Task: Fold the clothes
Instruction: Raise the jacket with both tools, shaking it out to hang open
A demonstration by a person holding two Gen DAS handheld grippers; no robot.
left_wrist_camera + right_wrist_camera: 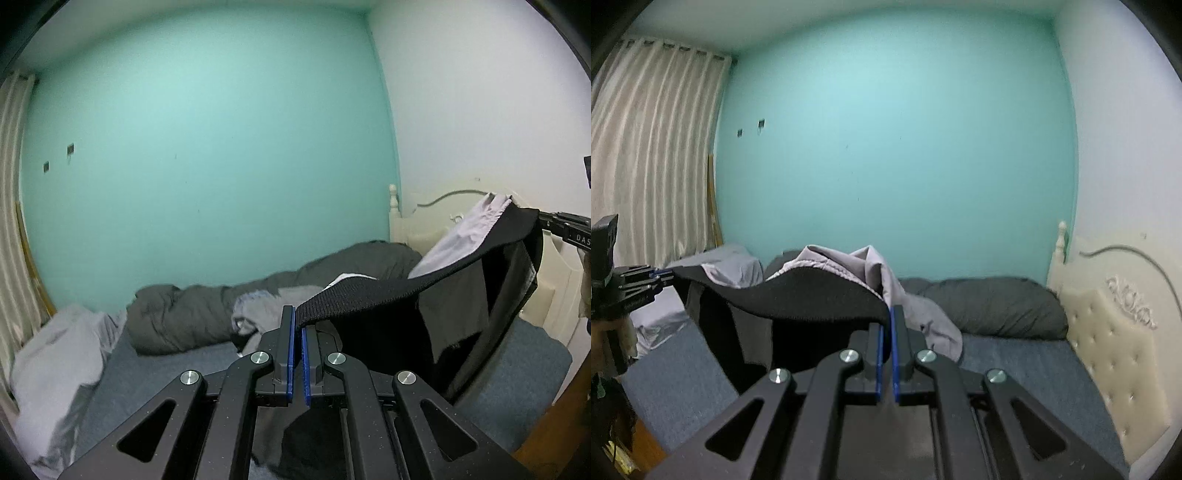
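**Tongs lift black garment by its waistband above a bed**

Tongs in both hands are clamped on opposite ends of one ribbed black waistband. The left tongs pinch one end between blue pads; the right tongs pinch the other. The black garment, seemingly shorts or trousers with a pale grey lining, hangs from the band between them, held in the air over the bed.

Each grip looks shallow, only the tip of the pads biting the edge of the band. If the tongs pull further apart or jerk, the elastic could slide out of one pair and the garment would drop in a heap onto the bed. The hanging legs may also twist and fold unevenly when laid down.

Below is a blue-grey bedsheet. A dark grey duvet lies bunched along the teal wall, with a rumpled pale grey cloth near it. A cream tufted headboard stands to one side, cream curtains to the other.
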